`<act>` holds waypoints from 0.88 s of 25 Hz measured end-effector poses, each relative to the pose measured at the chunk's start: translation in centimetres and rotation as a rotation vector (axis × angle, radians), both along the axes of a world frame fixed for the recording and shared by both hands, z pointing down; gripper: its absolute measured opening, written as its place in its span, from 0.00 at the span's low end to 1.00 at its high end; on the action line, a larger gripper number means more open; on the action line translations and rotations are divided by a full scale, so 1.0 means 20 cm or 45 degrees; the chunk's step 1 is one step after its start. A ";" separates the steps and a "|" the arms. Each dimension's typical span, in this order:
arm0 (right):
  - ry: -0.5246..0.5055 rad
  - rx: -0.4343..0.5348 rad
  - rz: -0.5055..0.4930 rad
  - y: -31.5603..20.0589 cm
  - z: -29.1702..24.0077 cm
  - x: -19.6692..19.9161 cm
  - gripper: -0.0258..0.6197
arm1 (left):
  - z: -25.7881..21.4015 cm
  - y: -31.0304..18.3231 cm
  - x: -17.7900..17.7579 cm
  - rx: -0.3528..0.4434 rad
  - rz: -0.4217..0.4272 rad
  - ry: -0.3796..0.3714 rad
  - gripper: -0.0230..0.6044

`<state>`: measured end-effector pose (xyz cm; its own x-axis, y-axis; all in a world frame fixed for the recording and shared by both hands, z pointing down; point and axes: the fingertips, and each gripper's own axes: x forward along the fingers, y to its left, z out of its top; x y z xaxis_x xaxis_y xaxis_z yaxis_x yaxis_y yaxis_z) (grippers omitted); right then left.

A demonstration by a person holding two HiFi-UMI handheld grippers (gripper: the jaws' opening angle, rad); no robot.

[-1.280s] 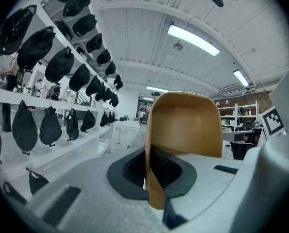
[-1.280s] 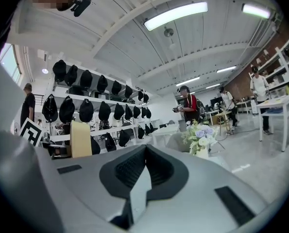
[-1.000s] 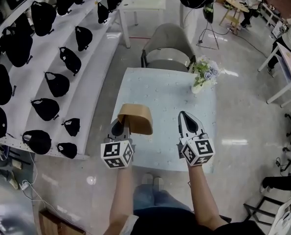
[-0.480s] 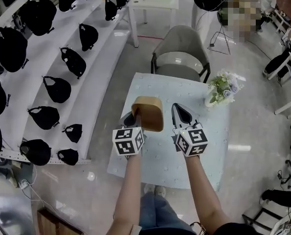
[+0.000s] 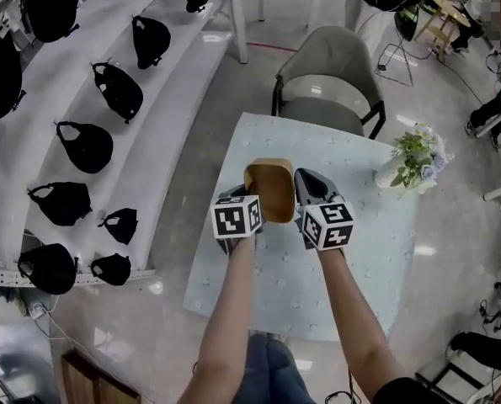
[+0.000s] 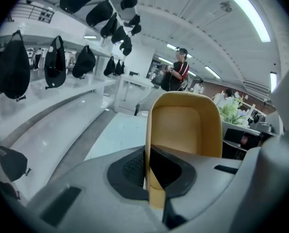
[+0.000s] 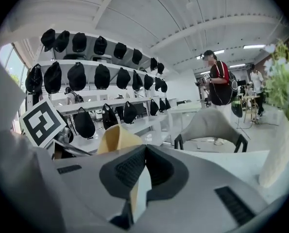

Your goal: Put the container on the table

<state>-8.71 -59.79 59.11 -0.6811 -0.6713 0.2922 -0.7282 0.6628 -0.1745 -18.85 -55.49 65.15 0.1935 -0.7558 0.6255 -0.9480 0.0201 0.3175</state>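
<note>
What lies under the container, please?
The pale table lies under the container, which the left gripper clamps by its wall. The patch directly beneath is covered.

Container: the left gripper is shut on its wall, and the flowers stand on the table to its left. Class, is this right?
Not quite. The left gripper is shut on the container wall, but the flowers stand on the table to its right, not its left. The head view shows this.
</note>
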 end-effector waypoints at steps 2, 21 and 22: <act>0.023 -0.044 0.000 -0.04 0.10 -0.02 0.04 | 0.09 -0.03 -0.01 -0.065 0.014 -0.002 0.05; 0.293 -0.347 -0.023 -0.22 0.65 -0.04 0.04 | 0.54 -0.07 0.02 -0.479 0.206 0.050 0.05; 0.304 -0.352 -0.021 -0.22 0.66 -0.04 0.04 | 0.55 -0.07 0.02 -0.485 0.211 0.051 0.05</act>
<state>-9.44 -64.25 72.35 -0.5815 -0.5342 0.6136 -0.7598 0.6261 -0.1750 -18.46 -56.87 76.16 0.3233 -0.4283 0.8438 -0.9352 -0.0086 0.3539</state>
